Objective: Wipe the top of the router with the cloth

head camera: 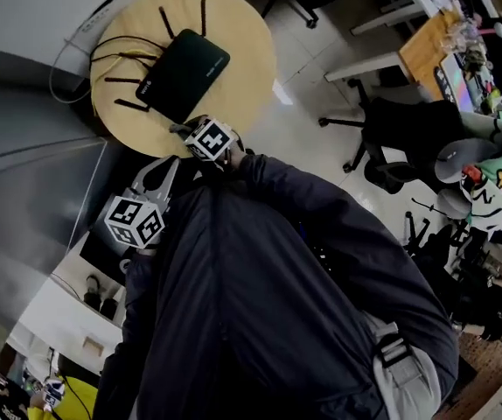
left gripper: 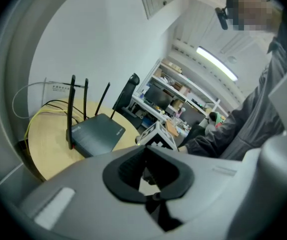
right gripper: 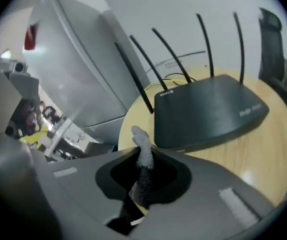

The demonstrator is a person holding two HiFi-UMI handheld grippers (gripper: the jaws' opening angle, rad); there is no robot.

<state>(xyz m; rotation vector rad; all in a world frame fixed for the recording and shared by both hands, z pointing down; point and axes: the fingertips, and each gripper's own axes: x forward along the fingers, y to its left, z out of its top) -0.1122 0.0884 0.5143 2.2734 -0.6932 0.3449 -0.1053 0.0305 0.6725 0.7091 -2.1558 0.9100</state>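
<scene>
Between the fingers of the right gripper (right gripper: pixel 143 178), pinches a strip of grey cloth (right gripper: pixel 143 156), its free end poking up past the fingertips. Holds the fingers of the left gripper (left gripper: pixel 146 176) slightly spread, with nothing between them. Shows the black router (right gripper: pixel 208 111) just ahead of the right fingers and a little to their right, apart from the cloth, lying flat on a round wooden table (right gripper: pixel 278 149). Runs its long axis crosswise to those fingers, one long edge turned toward them, with the thin antennas (right gripper: pixel 206 44) standing along the far edge, pointing up and fanned slightly. Lies farther from the left fingers, ahead and to their left, with the right gripper's marker cube (left gripper: pixel 156 134) straight beyond them. Puts only the table's near rim between the cloth and the router. Trails loose cables (right gripper: pixel 176 78) over the tabletop behind the antennas. Sets a grey panel (right gripper: pixel 78 64) to the left of the right fingers and a black office chair (right gripper: pixel 271 29) past the table on their far right. Fills the space right of the left fingers with a dark jacket sleeve (left gripper: pixel 233 129).
</scene>
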